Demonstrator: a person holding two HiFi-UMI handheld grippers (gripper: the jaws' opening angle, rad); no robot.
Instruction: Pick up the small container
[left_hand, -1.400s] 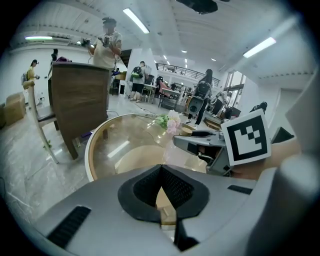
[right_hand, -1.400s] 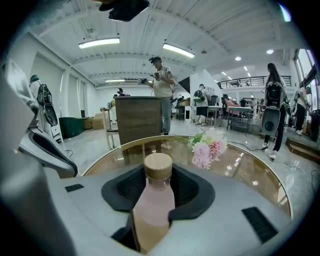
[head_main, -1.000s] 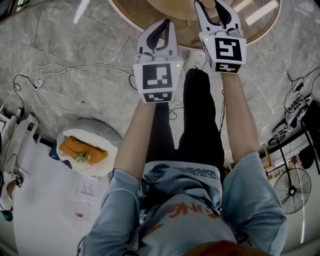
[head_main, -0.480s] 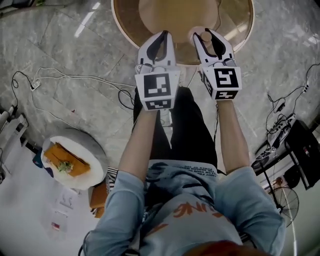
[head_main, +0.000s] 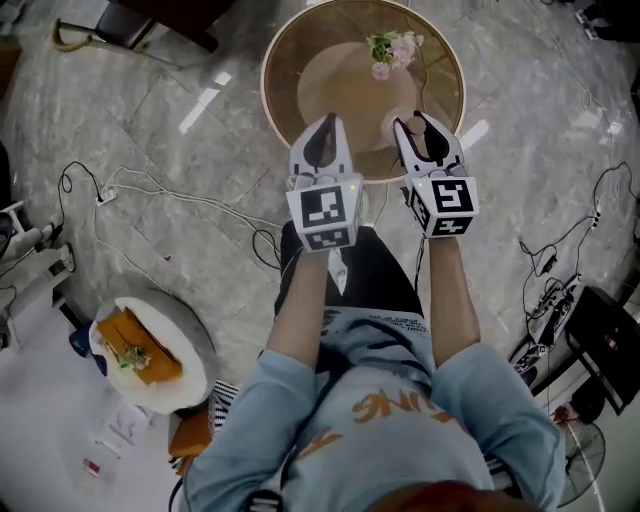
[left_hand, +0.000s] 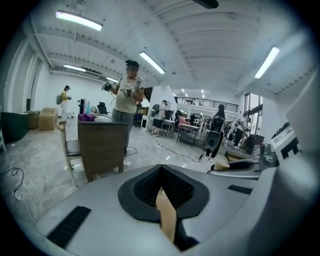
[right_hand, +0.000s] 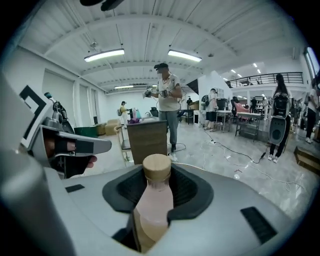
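Note:
The small container is a pale pink bottle with a round wooden lid. It stands upright between the black pads of my right gripper, which is shut on it. In the head view the right gripper hangs over the near edge of a round wooden table, and the container's lid shows at its tips. My left gripper is beside it over the same edge, shut with nothing in it. In the left gripper view its tips meet.
A vase of flowers stands at the table's far side. Cables trail over the marble floor on the left and a power strip lies on the right. A white stool with an orange thing sits lower left. A chair and a standing person are ahead.
The round table has come fully into view and both grippers sit lower in the picture over its near edge. The right gripper keeps hold of the container.

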